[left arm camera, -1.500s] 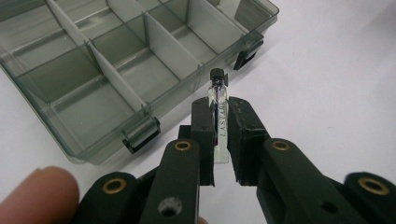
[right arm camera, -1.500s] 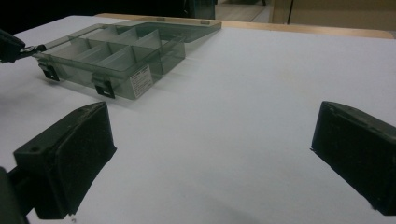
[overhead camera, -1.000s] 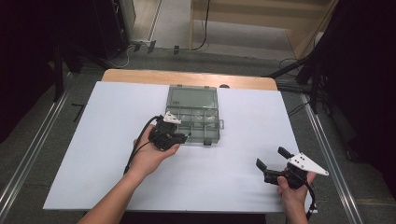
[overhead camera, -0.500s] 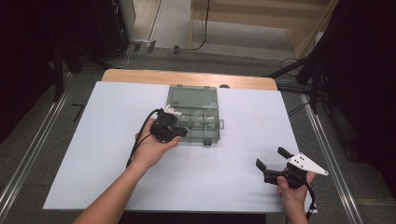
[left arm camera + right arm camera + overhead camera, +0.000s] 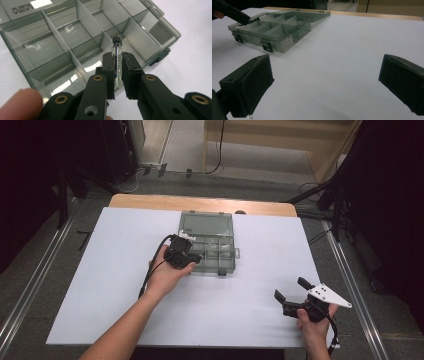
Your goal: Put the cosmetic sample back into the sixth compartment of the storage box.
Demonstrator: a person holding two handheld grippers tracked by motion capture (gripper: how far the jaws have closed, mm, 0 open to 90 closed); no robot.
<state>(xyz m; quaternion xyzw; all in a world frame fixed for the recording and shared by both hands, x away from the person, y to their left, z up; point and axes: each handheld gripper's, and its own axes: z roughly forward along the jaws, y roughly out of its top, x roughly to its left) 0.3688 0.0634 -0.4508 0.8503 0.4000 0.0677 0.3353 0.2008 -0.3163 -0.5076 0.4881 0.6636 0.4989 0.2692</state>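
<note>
A clear grey compartment box (image 5: 210, 242) lies open on the white table top, lid folded back. My left gripper (image 5: 192, 256) hovers over the box's near left corner and is shut on a small glass vial (image 5: 117, 58) with a black cap. The vial stands upright between the pads (image 5: 109, 72), above the box's dividers (image 5: 75, 60). My right gripper (image 5: 292, 290) rests low near the table's front right with its jaws wide apart and nothing between them. The box (image 5: 277, 27) and the left gripper's tip (image 5: 239, 17) appear far off in the right gripper view.
The white table top (image 5: 100, 270) has bare room on both sides of the box. A wooden strip (image 5: 150, 202) runs along its far edge. Metal rails (image 5: 30, 285) flank the table. A black cable (image 5: 152, 270) trails from the left gripper.
The left hand has carried the vial a little farther over the box's near left compartments. The right gripper has kept still.
</note>
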